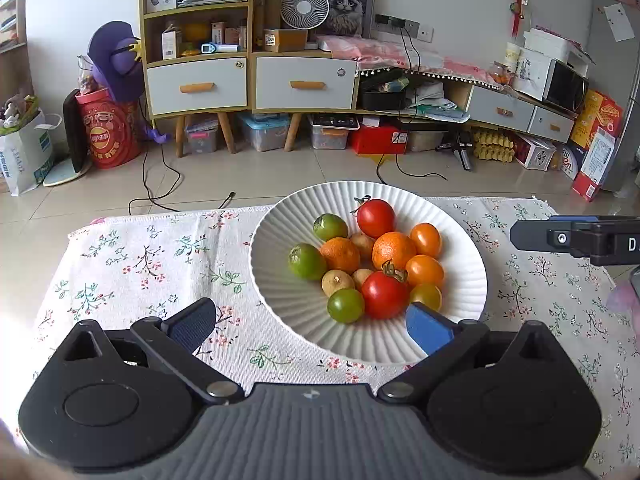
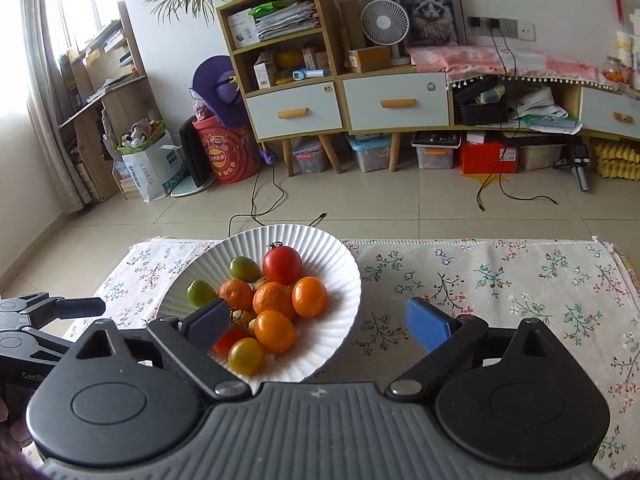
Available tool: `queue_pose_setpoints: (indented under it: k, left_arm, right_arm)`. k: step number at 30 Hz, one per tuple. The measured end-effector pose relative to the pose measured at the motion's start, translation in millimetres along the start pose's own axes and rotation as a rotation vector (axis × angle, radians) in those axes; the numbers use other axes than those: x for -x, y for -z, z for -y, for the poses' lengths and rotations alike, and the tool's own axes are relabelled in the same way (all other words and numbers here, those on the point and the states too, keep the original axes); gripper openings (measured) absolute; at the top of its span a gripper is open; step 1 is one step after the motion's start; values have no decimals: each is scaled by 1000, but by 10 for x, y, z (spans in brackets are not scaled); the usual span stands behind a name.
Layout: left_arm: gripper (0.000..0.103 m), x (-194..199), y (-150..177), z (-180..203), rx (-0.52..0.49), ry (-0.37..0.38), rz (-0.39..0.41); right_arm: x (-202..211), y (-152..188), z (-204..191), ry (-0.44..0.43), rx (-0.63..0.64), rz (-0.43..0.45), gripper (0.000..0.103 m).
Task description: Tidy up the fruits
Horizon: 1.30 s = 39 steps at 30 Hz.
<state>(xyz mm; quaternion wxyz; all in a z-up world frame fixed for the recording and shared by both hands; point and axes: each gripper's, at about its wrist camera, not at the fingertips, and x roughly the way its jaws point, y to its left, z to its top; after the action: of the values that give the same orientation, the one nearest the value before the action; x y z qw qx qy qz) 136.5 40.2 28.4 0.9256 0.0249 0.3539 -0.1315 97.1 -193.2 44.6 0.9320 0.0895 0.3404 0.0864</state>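
A white ribbed plate [image 1: 280,240] sits on the floral tablecloth and holds red tomatoes [image 1: 375,218], orange fruits [image 1: 393,250], green fruits [image 1: 307,261] and small brown ones [image 1: 337,282]. My left gripper [image 1: 310,326] is open and empty, its right finger over the plate's near rim. The right gripper shows at the right edge of the left wrist view [image 1: 576,236]. In the right wrist view the plate [image 2: 332,264] lies left of centre. My right gripper [image 2: 320,326] is open and empty, its left finger above the fruit [image 2: 275,331].
The floral tablecloth [image 1: 140,264] covers the table, whose far edge drops to a tiled floor [image 1: 280,168]. Shelves, drawers and boxes line the far wall [image 1: 256,80]. The cloth stretches right of the plate [image 2: 500,280]. The left gripper shows at the left edge [image 2: 48,312].
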Motion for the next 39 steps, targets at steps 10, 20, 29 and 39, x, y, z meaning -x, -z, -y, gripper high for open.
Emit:
queue_pose_setpoints:
  k: [10,20,29,39]
  left_arm:
    - [95,356,228,169,35,-85,-42]
    - [95,800,419,224,127,-144,-54]
    - [95,962,563,293,107,-234,-30]
    - [95,943,666,393,94,-246,-58]
  right_arm:
    - [305,246,-89,60,-15,-7,102]
    - [606,473,-144,198,-87,-89,102]
    - [797,612,-380,233,-28,-84,102]
    - [709,742,-660,240,139,-84,102]
